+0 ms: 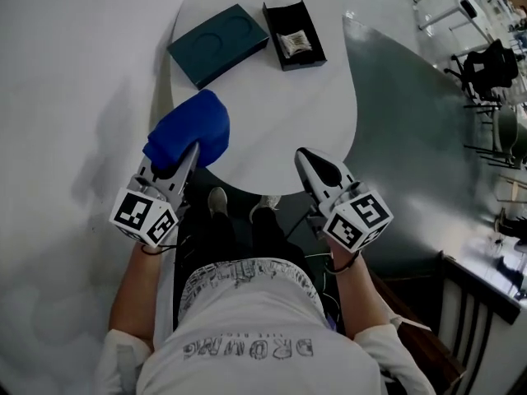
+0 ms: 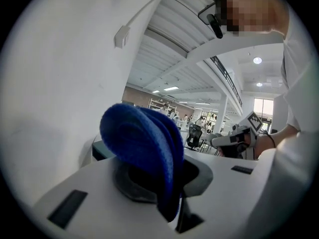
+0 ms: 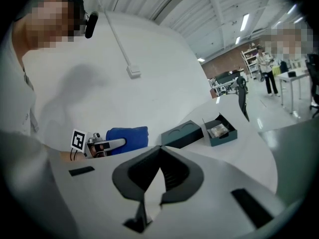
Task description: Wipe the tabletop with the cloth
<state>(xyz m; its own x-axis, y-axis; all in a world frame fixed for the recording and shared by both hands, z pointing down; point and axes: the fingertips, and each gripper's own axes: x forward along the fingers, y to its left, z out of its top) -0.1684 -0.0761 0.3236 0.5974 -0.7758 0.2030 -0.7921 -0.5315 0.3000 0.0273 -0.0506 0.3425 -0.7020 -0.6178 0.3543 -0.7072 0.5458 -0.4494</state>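
Observation:
A folded blue cloth point(image 1: 193, 126) rests on the left near part of the white tabletop point(image 1: 280, 113). My left gripper point(image 1: 183, 153) is shut on the cloth's near edge. In the left gripper view the cloth point(image 2: 144, 138) bulges up between the jaws and hides their tips. My right gripper point(image 1: 306, 159) hovers over the table's near edge, to the right of the cloth, shut with nothing in it. The right gripper view shows its jaws point(image 3: 159, 151) meeting over bare table, with the cloth point(image 3: 127, 138) and left gripper point(image 3: 107, 144) off to the left.
A dark teal box lid point(image 1: 218, 44) and an open dark box point(image 1: 294, 34) with a small packet inside lie at the far side of the table. A white wall point(image 1: 74, 72) runs along the left. Black chairs point(image 1: 486, 64) stand far right on the grey floor.

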